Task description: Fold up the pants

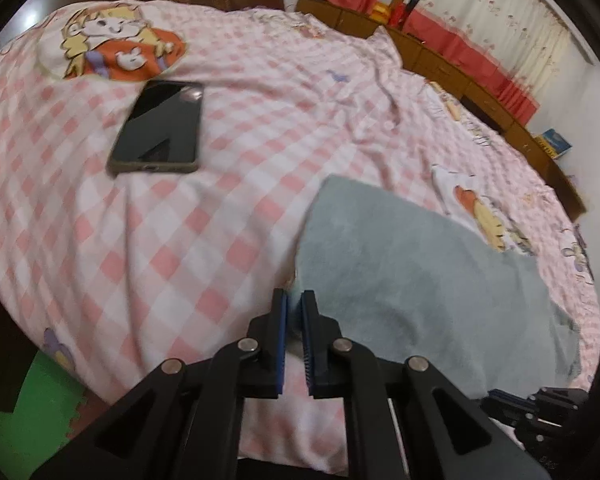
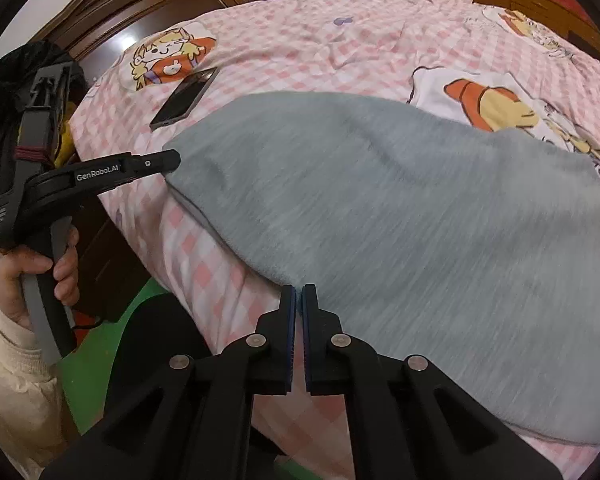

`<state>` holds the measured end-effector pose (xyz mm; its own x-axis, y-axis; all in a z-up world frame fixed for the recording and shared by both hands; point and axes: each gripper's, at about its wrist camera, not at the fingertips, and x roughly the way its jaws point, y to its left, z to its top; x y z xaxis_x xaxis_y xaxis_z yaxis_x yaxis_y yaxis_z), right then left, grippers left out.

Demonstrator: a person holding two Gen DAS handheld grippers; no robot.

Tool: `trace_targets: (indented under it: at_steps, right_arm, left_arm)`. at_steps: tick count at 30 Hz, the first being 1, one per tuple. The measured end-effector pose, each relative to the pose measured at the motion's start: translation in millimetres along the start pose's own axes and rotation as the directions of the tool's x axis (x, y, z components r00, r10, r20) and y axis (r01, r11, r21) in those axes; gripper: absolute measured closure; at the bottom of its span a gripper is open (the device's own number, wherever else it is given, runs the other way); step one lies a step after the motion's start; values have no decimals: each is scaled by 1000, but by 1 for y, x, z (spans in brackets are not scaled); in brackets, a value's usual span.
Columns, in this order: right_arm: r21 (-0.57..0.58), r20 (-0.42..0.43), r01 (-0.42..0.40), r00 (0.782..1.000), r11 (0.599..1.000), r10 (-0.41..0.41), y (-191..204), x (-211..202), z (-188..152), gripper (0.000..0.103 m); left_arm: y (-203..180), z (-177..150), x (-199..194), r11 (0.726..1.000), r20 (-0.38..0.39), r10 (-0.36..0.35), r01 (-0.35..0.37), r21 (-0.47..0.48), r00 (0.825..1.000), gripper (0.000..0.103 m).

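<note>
Grey pants [image 2: 380, 208] lie flat on the pink checked bed; they also show in the left wrist view [image 1: 412, 272]. My left gripper [image 1: 295, 300] is shut on the near left corner of the pants; it shows from the side in the right wrist view [image 2: 168, 162], at the cloth's left end. My right gripper [image 2: 299, 294] is shut on the near edge of the pants, at the bed's front side; its tip shows at the lower right of the left wrist view [image 1: 512, 402].
A black phone [image 1: 160, 126] lies on the bed beyond the pants, also seen in the right wrist view [image 2: 184, 98]. Wooden cabinets [image 1: 460, 68] and curtains stand behind the bed. A green foam mat [image 1: 36, 432] covers the floor by the bed edge.
</note>
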<state>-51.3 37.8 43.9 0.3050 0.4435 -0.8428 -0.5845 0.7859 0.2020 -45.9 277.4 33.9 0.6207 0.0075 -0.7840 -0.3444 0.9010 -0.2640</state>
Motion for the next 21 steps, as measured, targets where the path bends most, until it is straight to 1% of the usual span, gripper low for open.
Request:
trace_targets:
  at_steps: [2, 5, 8, 9, 10, 11, 12, 13, 14, 16, 19, 21]
  right_arm:
    - [8, -11, -8, 1000, 1000, 8, -2, 3, -2, 101]
    - [21, -24, -54, 998, 998, 54, -2, 5, -3, 102]
    - [11, -12, -68, 998, 998, 68, 2, -1, -2, 102]
    - [16, 6, -76, 997, 997, 76, 2, -7, -1, 102]
    - [25, 30, -78, 997, 997, 77, 0, -14, 2, 99]
    - [32, 45, -69, 997, 997, 68, -2, -18, 4, 96]
    - [44, 68, -40, 997, 998, 37, -7, -23, 8, 88]
    - [55, 86, -11, 996, 998, 6, -11, -26, 11, 83]
    - [70, 101, 21, 995, 997, -28, -17, -28, 14, 82]
    - [124, 107, 78, 990, 989, -91, -34, -28, 21, 81]
    - [209, 95, 106, 987, 972, -128, -57, -22, 22, 81]
    - [237, 71, 89, 992, 968, -108, -66, -15, 17, 81]
  left_arm:
    - [6, -1, 1, 1000, -4, 17, -17, -10, 1000, 97]
    - [13, 1, -4, 999, -4, 29, -29, -15, 1000, 97]
    - [7, 5, -16, 1000, 10, -3, 2, 13, 1000, 97]
    - [3, 7, -19, 1000, 14, -6, 6, 28, 1000, 97]
    - [-6, 9, -22, 998, 20, -17, 16, 54, 1000, 97]
    - [-13, 11, -23, 997, 23, -29, 27, 69, 999, 95]
    - [-22, 14, -22, 995, 25, -48, 46, 84, 999, 93]
    - [-31, 17, -21, 993, 20, -68, 66, 94, 998, 86]
    - [-38, 19, -18, 992, 14, -85, 83, 99, 996, 77]
    - [-59, 21, -8, 984, -5, -134, 133, 117, 991, 68]
    - [-86, 16, 11, 974, -51, -162, 168, 153, 985, 67]
    - [-99, 7, 22, 969, -89, -154, 168, 181, 984, 67]
